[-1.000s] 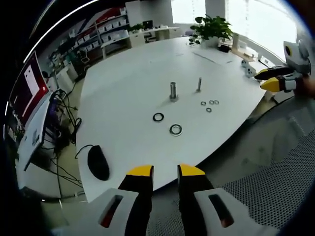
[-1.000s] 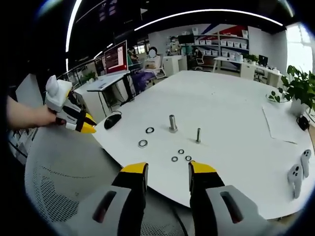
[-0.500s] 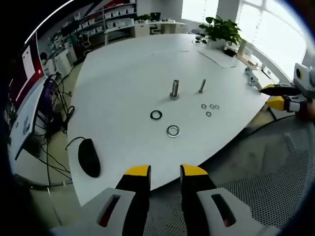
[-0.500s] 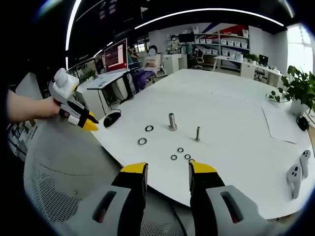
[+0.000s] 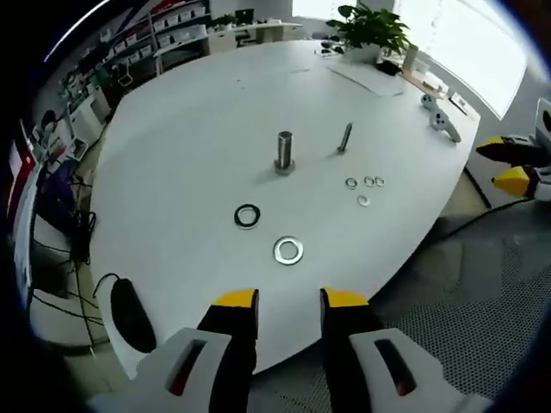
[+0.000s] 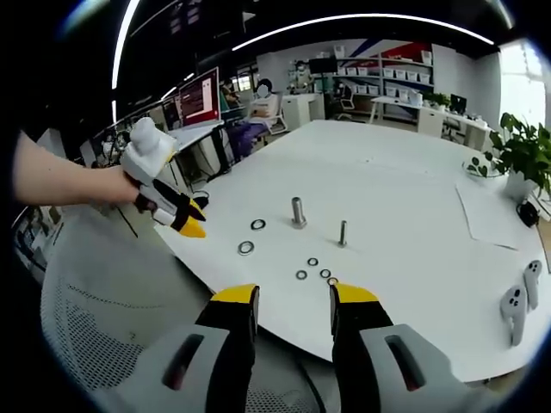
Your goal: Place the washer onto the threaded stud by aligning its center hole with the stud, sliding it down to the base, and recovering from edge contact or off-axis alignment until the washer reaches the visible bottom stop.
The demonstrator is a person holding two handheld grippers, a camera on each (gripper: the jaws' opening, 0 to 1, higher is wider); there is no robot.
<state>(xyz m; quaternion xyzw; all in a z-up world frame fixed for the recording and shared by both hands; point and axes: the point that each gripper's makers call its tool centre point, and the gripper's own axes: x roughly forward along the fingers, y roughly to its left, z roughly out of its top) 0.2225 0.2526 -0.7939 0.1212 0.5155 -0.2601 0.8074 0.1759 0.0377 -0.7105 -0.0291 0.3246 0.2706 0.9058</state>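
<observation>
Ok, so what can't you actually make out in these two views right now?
- Threads on the thin stud and the thick stud: too small, both views.
- Hole sizes of the four small washers: too small.
- Left gripper jaw gap, right gripper view: seen side-on, tips overlap.
- Computer mouse, left gripper view: dark at the fisheye edge.

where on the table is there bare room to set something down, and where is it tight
Free: the wide white stretch beyond the thick stud toward the plant, and the strip between the computer mouse and the dark washer. Crowded: the middle, where both large washers, the thin stud and the small washers cluster. Two controllers sit at the far edge.
</observation>
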